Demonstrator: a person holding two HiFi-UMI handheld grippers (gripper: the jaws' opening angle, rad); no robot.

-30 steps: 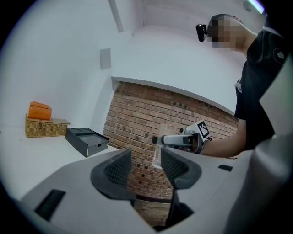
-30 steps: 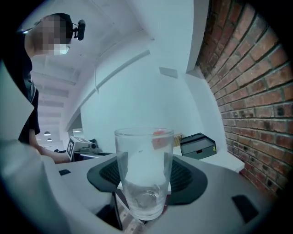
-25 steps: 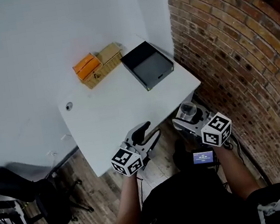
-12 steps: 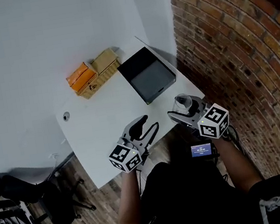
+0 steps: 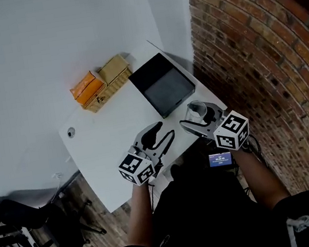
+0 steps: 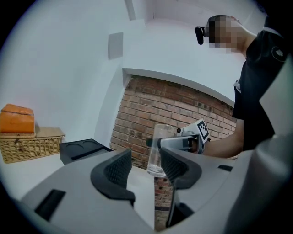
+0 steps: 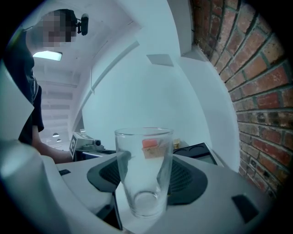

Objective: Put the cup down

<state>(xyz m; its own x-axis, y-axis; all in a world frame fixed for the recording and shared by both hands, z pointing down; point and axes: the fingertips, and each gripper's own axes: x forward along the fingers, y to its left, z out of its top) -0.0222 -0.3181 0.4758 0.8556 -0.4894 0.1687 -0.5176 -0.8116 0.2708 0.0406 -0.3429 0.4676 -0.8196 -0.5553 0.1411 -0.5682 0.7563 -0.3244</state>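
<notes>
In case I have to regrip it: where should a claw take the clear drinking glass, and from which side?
Probably mid-wall, coming in level from the side, pads on opposite walls. The clear drinking glass is upright, round, tapering toward its base; the right claw holds it this way.

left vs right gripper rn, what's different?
Left gripper: jaws apart, nothing between them. Right gripper: shut on an upright clear glass cup. The right gripper is closer to the black tray than the left gripper. Both are held over the near side of the white table.
</notes>
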